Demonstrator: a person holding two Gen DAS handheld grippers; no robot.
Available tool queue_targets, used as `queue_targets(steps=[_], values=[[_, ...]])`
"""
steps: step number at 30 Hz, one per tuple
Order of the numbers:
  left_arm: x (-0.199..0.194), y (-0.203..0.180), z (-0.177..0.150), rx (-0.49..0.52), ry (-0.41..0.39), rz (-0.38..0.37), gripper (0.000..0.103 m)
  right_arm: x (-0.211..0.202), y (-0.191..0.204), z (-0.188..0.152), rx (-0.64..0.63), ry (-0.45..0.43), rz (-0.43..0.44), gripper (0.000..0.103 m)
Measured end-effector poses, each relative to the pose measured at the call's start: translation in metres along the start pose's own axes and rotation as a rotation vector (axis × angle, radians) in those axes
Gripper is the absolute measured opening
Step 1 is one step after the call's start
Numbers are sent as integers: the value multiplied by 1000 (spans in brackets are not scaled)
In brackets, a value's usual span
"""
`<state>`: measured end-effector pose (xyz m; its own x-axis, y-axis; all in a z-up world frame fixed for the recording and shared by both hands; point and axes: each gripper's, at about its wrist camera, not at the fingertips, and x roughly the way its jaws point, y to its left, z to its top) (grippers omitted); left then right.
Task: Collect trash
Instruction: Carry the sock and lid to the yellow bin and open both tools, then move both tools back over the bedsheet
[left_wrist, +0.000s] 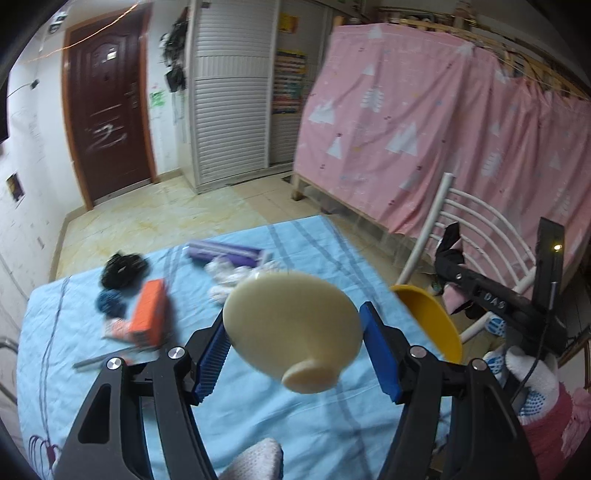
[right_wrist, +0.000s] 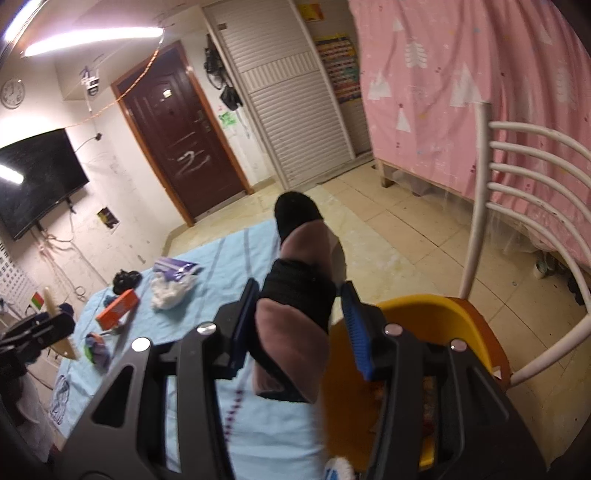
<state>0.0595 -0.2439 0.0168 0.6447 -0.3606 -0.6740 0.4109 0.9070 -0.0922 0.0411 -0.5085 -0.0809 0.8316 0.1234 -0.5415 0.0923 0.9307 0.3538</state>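
A: Left wrist view first. We note the left gripper (left_wrist: 295, 350) with its blue pads (left_wrist: 380, 354) closed on a cream bowl (left_wrist: 291, 328), held tilted, foot toward the camera, above the blue sheet (left_wrist: 314, 424).

B: Agreed; the pads press the bowl's rim on both sides. We log the yellow bin (left_wrist: 432, 321) just right of the bowl, off the sheet's edge.

A: Beyond the bowl on the sheet: an orange box (left_wrist: 149, 314), a white wad (left_wrist: 229, 280), a purple pack (left_wrist: 225, 254), a black bundle (left_wrist: 123, 269). All blurred.

B: Right wrist view. We see the right gripper (right_wrist: 295, 325) clamped on a brown-and-black sock (right_wrist: 299, 295), standing upright between the pads (right_wrist: 356, 336). Jaws fairly narrow, filled by the sock.

A: The bin (right_wrist: 424, 332) sits just right of the sock, on an orange seat of a white chair (right_wrist: 524, 184). We cannot tell what lies inside it.

B: Left of the sock, the sheet (right_wrist: 221, 266) carries the box (right_wrist: 118, 308), the wad (right_wrist: 170, 291), the pack (right_wrist: 173, 267) and the bundle (right_wrist: 125, 280). The other gripper (right_wrist: 33, 332) shows at the far left edge.

A: A gloved hand (left_wrist: 532, 380) shows beyond the bin in the left view.
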Motion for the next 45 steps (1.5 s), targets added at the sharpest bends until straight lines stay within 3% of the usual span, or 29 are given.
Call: queue_targets(steps=[5, 11, 18, 22, 25, 32, 35, 39, 43, 45], values=[[15, -34, 12, 20, 17, -80, 59, -4, -32, -2, 43, -9, -32, 44], [34, -77, 25, 69, 19, -119, 59, -1, -61, -6, 99, 7, -39, 45], [52, -113, 28, 116, 46, -146, 59, -1, -81, -7, 144, 14, -32, 56], [55, -121, 16, 175, 104, -127, 61, 2, -86, -8, 162, 23, -28, 59], [63, -125, 0, 213, 165, -128, 71, 7, -88, -10, 173, 35, -21, 60], [78, -141, -33, 317, 266, -146, 71, 10, -90, -13, 197, 26, -2, 64], [87, -150, -44, 357, 277, -101, 71, 23, -98, -18, 237, 39, 20, 66], [97, -160, -51, 387, 288, -80, 71, 52, -128, -43, 479, 34, 129, 67], [109, -163, -51, 377, 276, -43, 71, 67, -137, -56, 501, -21, 25, 68], [111, -161, -48, 357, 266, -30, 71, 55, -142, -54, 497, -94, -43, 74]])
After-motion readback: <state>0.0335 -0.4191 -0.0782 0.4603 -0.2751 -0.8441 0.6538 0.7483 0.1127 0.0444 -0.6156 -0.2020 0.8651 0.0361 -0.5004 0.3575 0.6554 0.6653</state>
